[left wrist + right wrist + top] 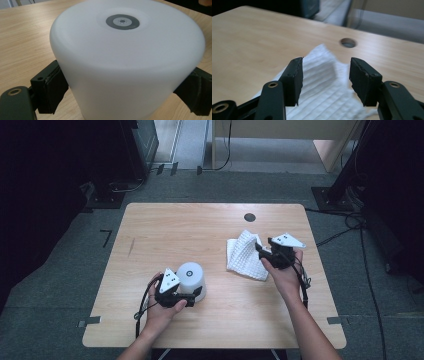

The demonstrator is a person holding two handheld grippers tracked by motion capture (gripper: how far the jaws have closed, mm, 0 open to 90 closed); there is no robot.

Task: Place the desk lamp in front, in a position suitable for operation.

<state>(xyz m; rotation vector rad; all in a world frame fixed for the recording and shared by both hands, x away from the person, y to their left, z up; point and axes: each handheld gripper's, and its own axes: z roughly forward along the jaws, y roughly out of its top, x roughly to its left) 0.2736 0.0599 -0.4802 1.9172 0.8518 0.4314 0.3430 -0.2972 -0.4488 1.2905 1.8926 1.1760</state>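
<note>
Left tongs (192, 296): clamped on the sides of the upturned white cup (191, 277), near the bench's front edge.
Right tongs (325, 80): parted, nothing pinched, poised over the white waffle cloth (244, 255).
Cloth: crumpled, right of centre, well apart from the cup.
Bench (165, 235): bare wood elsewhere.
Risk: tongs may close on one thin fold, so the cloth could slip free.

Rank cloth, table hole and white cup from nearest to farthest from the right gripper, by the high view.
From the right gripper:
1. Cloth, right under its jaws.
2. Table hole, beyond it near the far edge.
3. White cup, across at the left gripper.
</note>
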